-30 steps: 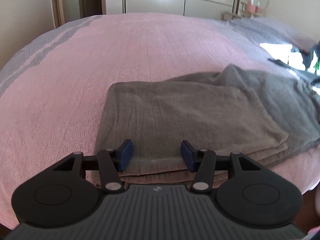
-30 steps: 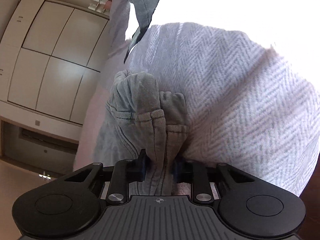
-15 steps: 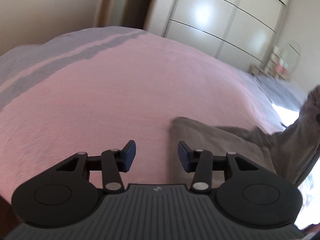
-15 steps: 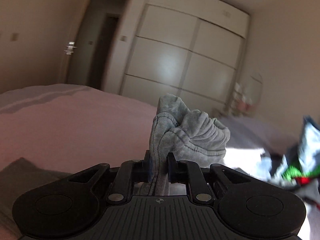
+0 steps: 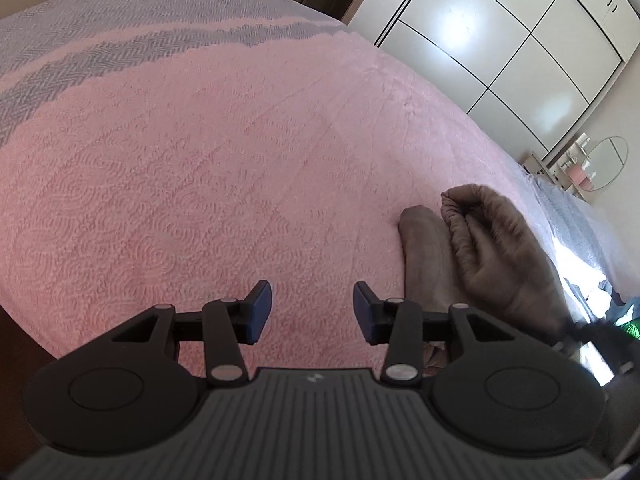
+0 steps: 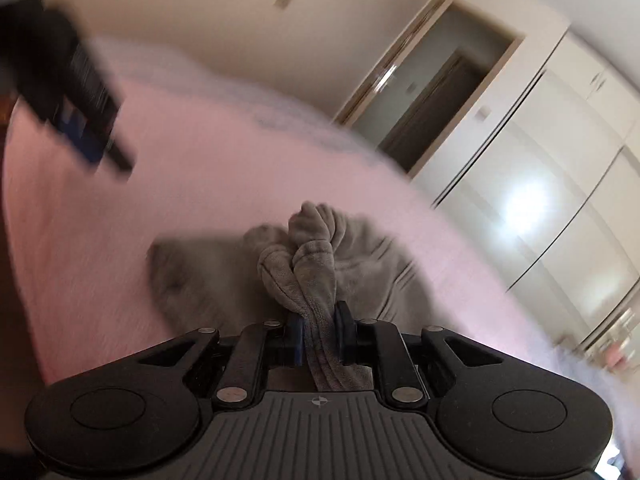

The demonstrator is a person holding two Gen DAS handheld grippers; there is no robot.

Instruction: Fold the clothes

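Note:
A grey garment [image 5: 492, 256] lies partly folded on the pink bedspread [image 5: 224, 168], at the right of the left wrist view. My right gripper [image 6: 319, 334] is shut on a bunched end of the grey garment [image 6: 308, 264] and holds it above the folded part. My left gripper [image 5: 312, 312] is open and empty, over bare bedspread to the left of the garment. It also shows blurred at the upper left of the right wrist view [image 6: 86, 136].
White wardrobe doors [image 5: 512, 44] stand beyond the bed, with a dark doorway [image 6: 428, 108] beside them. A round mirror and small items [image 5: 588, 168] sit on a shelf at the far right. Other clothes [image 5: 624, 312] lie at the bed's right edge.
My right gripper has swung the held end of the grey garment up and over toward the folded part. My left gripper has moved off the garment to the left, over bare bedspread, still open.

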